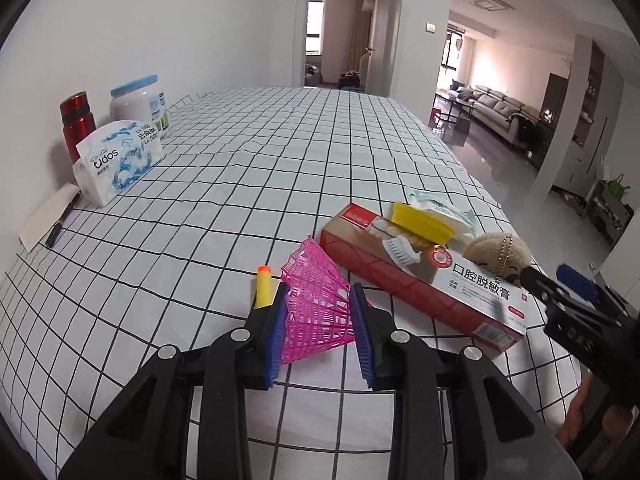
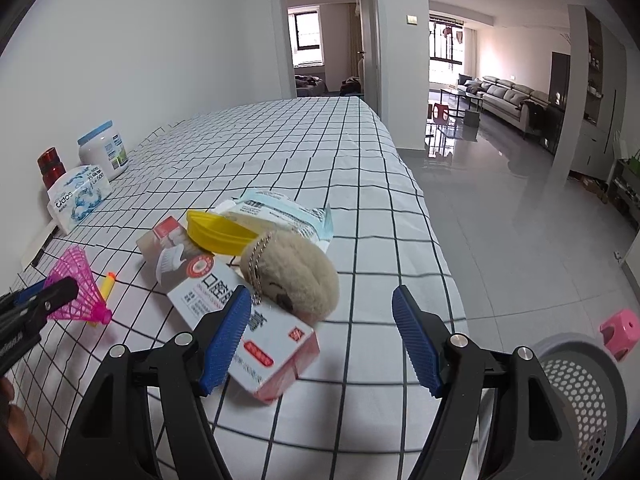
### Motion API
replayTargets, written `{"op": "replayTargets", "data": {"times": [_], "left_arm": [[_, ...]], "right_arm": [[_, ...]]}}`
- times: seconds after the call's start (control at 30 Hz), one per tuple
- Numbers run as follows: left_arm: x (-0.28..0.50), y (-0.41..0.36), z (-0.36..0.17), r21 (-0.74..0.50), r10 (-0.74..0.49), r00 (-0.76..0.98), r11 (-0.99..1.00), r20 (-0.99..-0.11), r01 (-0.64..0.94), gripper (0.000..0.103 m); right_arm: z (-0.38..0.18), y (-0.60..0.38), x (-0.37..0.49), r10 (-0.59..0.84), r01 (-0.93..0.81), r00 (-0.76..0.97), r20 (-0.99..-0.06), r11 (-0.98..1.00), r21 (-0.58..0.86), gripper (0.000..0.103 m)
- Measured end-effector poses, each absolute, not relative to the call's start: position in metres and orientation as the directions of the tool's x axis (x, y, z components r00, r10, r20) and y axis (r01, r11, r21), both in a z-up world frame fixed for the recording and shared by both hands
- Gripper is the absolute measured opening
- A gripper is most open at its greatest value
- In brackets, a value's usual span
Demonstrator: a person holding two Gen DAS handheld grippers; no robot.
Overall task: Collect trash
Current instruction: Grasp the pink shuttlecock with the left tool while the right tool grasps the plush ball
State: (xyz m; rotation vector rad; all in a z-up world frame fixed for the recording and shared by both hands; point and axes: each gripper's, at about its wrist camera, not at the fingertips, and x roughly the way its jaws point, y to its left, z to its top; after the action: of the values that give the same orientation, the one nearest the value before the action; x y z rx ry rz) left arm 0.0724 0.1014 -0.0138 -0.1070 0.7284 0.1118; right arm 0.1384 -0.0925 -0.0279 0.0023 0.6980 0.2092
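Between the blue pads of the left gripper [image 1: 320, 316] sits a pink plastic shuttlecock [image 1: 316, 300], clamped across its skirt and, judging by the right wrist view, lifted just clear of the checked tablecloth [image 1: 248, 152]. Its long axis runs roughly along the gripper's own line in the left view; in the right wrist view the round nose points toward the camera and slightly down, the flared skirt away toward the wall. A yellow foam dart [image 1: 264, 286] lies on the cloth just beside it.

The step in hand looks like the carry: 1 piece of trash is picked and needs a place to go. A grey perforated bin [image 2: 580, 392] stands on the floor off the table's near right corner, so the next move probably calls for swinging the left hand across past the right gripper [image 2: 320, 340] and letting go above the bin.

That right gripper stands wide apart with nothing in it, hovering over a toothpaste box [image 2: 240, 312] on which a beige plush keychain [image 2: 296, 276] rests, likely its next pick.
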Motion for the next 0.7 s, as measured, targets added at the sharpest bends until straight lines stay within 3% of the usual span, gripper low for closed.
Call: {"op": "replayTargets", "data": {"times": [0.17,0.7], "left_arm": [[0.072,0.099,-0.014,-0.061,0.058,0.737,0.989,-0.674,-0.133,0.03],[0.073,0.1,-0.015,-0.061,0.055,0.732,0.99,-0.679,-0.13,0.03]], "right_arm": [[-0.028,-0.091,0.154,0.215,-0.211,0.733,-0.645,0.974,0.085,0.074],[-0.045,-0.086,0.183,0.325,-0.291,0.641,-0.695,0.941,0.172,0.074]]}}
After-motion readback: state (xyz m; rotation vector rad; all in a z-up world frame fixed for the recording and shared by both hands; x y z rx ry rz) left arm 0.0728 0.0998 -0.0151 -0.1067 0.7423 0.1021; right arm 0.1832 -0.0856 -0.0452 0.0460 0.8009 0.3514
